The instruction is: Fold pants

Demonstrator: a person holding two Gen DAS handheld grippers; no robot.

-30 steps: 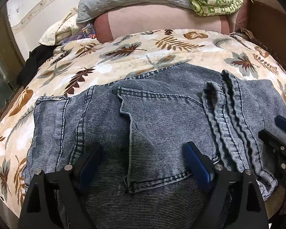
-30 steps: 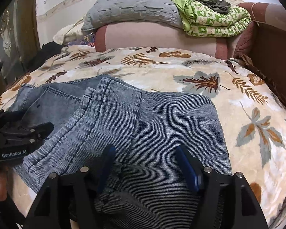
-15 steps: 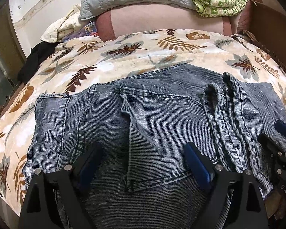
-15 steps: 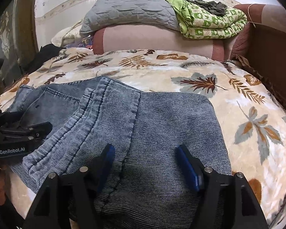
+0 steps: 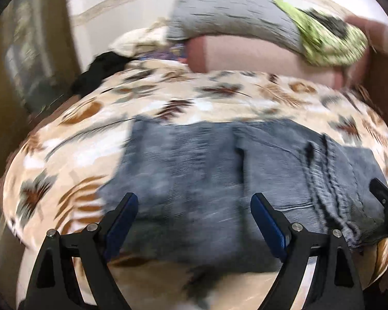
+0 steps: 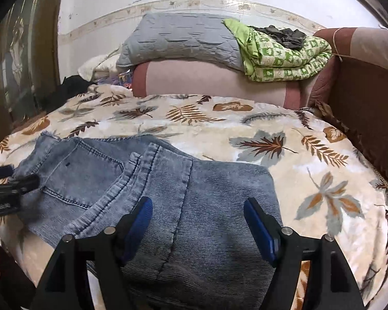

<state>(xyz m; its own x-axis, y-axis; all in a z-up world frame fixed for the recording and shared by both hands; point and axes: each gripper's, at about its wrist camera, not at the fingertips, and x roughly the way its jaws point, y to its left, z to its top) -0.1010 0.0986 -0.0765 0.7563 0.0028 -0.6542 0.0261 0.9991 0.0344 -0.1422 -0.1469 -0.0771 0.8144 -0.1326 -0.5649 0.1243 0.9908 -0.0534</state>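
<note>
Pants (image 6: pixel 147 196): blue-grey denim, folded, flat on leaf-print blanket (image 6: pixel 284 134) covering bed. Position: near front edge of bed, toward left side in right wrist view. Back pocket face up at left; waistband and seam ridge running diagonally across middle; smoother folded panel at right.

Left hand-held gripper (image 5: pixel 194 206): fingers spread wide apart, nothing held between them. Blue pads (image 5: pixel 266 222) hovering above near edge of denim; contact with cloth not determinable. Left wrist view heavily smeared by motion blur; fine detail of pocket and stitching unreadable there. Same gripper visible at left margin of right wrist view as black body with blue tip, beside pocket area.

Right hand-held gripper (image 6: pixel 198 219): fingers likewise spread wide, nothing clamped. Folded right panel of pants lying between and below both blue pads (image 6: pixel 258 227). Left pad just beside seam ridge. Gripper tip also visible at right margin of left wrist view, near right end of pants.

Background, far side of bed: pink bolster (image 6: pixel 214 82) along wall, grey quilted pillow (image 6: pixel 181 41) on top, green patterned quilt (image 6: pixel 284 56) folded at right with dark garment (image 6: pixel 284 36) on it. Black cloth (image 6: pixel 67 87) at far left corner of bed. Brown headboard (image 6: pixel 362 98) along right side.
</note>
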